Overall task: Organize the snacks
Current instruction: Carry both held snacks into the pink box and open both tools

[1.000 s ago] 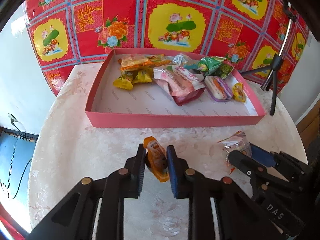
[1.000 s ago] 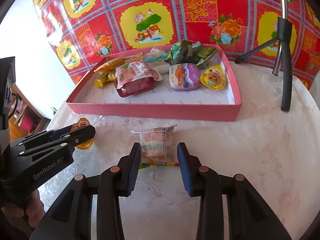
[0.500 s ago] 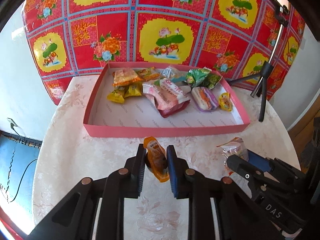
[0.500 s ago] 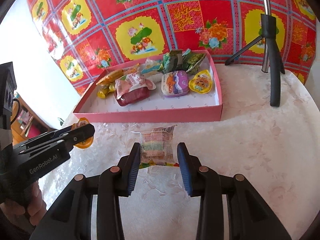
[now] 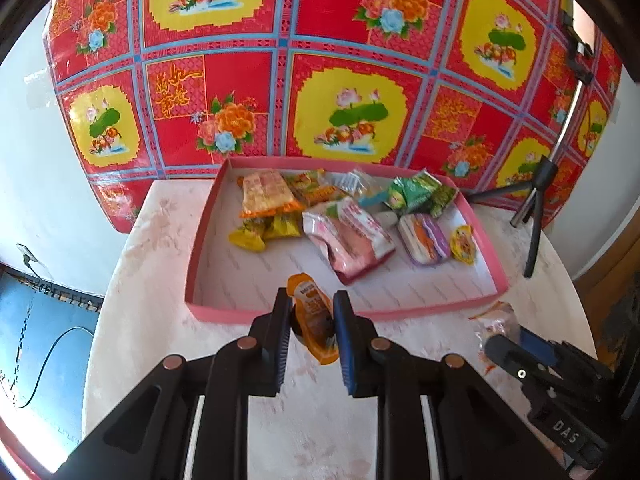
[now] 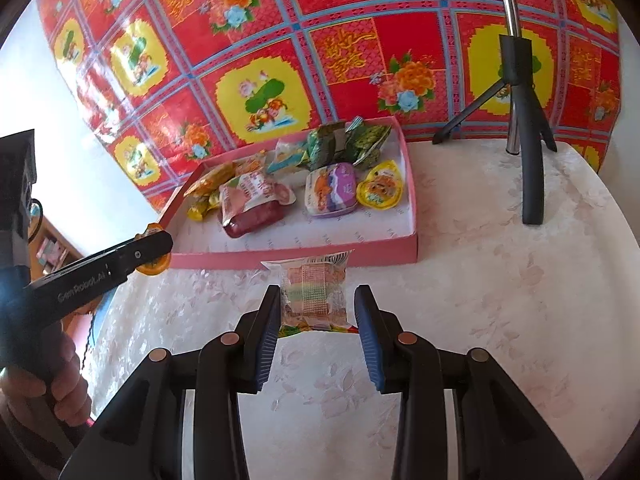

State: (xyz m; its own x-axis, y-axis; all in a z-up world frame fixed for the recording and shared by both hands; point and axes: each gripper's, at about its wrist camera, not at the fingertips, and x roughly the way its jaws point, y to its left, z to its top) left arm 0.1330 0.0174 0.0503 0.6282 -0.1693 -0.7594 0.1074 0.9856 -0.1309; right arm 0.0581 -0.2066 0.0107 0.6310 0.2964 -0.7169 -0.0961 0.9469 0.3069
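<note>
We take the pink tray (image 5: 208, 216) first, the largest of the task's things: it sits on the table (image 6: 500, 280) in the middle of the left wrist view, a shallow cardboard box, light and stiff enough to stay put while packets drop in. It already holds a loose row of soft wrapped snacks along its far side, with bare floor along the near wall. Next in size is the clear packet of rainbow-striped wafers (image 6: 314, 296), at the centre of the right wrist view, where the right tool (image 6: 316, 316) pinches it by its side edges. We judge it very light, crinkly and slippery, and the contents brittle, so the hold belongs on the flat sides with only gentle pressure, not on the crimped seams, which would slide out. Smallest is the orange jelly cup (image 5: 314, 316), at lower centre of the left wrist view, just before the tray's near wall, clamped between the nearly closed jaws of the left tool (image 5: 310, 320). We expect a thin plastic shell with a foil lid: light, smooth, easily crushed. The cup body is the place to grip, not the lid's tab.
</note>
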